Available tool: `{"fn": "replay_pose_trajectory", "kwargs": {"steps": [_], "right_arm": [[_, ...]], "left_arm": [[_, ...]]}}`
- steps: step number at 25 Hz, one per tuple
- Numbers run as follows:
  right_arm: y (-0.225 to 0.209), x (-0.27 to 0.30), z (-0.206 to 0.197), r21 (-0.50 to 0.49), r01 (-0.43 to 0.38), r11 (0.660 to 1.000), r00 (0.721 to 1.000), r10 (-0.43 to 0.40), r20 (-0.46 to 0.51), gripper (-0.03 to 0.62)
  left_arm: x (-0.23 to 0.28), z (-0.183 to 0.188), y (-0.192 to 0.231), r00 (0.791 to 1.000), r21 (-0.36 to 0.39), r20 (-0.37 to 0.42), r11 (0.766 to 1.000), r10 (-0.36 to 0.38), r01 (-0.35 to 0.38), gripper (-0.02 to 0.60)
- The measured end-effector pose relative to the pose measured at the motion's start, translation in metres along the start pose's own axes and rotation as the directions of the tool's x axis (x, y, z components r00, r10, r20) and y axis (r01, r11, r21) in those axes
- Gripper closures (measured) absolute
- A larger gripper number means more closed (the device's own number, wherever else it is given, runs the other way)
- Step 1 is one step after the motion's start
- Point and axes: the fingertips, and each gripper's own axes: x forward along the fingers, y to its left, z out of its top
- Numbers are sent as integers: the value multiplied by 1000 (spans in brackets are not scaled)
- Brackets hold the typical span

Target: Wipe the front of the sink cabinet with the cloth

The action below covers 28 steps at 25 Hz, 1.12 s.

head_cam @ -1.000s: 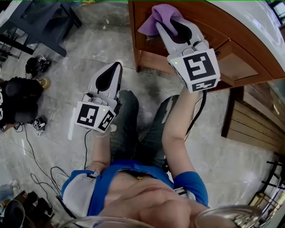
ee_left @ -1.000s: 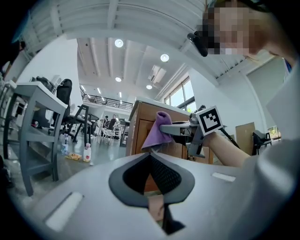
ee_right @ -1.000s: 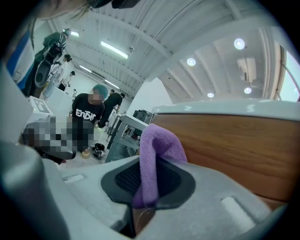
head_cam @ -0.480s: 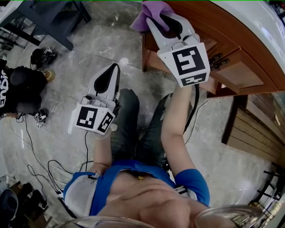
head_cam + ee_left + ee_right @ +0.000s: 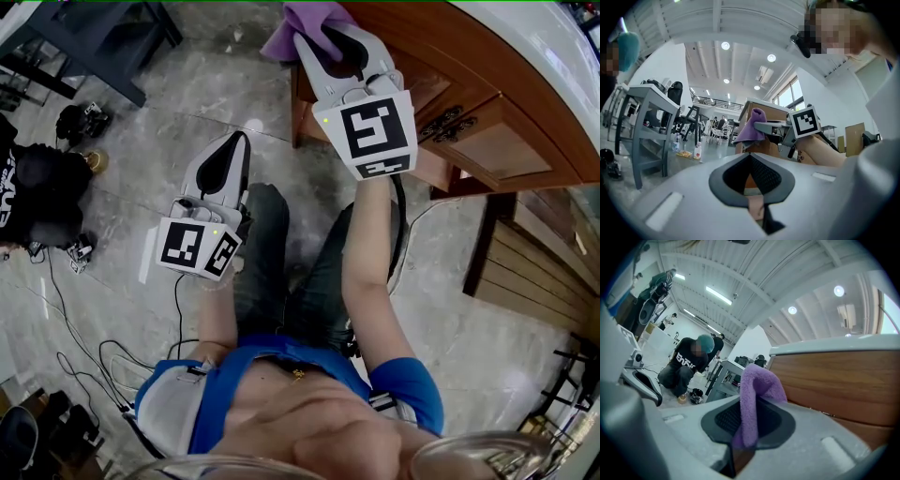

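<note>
A purple cloth [image 5: 302, 22] is pinched in my right gripper [image 5: 337, 42], which is shut on it and held up at the left end of the wooden sink cabinet [image 5: 478, 141]. In the right gripper view the cloth [image 5: 754, 394] sticks up from the jaws next to the cabinet's wood front [image 5: 843, 380]. My left gripper [image 5: 230, 159] hangs lower, over the floor and away from the cabinet, shut with nothing in it. The left gripper view shows the cloth [image 5: 751, 126] and the cabinet corner [image 5: 764, 110] ahead.
A white countertop [image 5: 553, 47] runs above the cabinet, whose doors carry dark handles [image 5: 448, 122]. A crouching person in black [image 5: 37, 202] is at the left on the marble floor [image 5: 178, 103], near a dark table [image 5: 103, 37]. Cables [image 5: 84, 347] trail on the floor.
My right gripper has carried the cloth leftward and upward along the cabinet front toward its left corner. The left gripper has stayed about where it was.
</note>
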Motion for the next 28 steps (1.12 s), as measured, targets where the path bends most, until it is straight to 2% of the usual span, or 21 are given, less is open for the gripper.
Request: {"fn": "replay_pose_trajectory", "kwargs": {"steps": [13,18,22,25,28], "right_arm": [[34,11,-57,-11,-82,997,982,79,-172,533],[30,7,-61,-19,-64,998,981,59,-183,533],[26,2,-56,-4,-61,998,986,59,-154,533],[20,-5,-56,23,-55,998,988,57,-145,533],[13,-13,-59,8,-39,999,986,40,-161,533]], "left_arm": [[3,-1,4,1000,-22,28,1000,7,-6,581],[6,1,-3,999,-19,33,1000,-1,1,581],[8,-1,-5,999,-18,34,1000,-5,5,581],[12,-3,-12,999,-18,29,1000,-23,24,581],[18,-4,-20,999,-17,27,999,-46,46,581]]}}
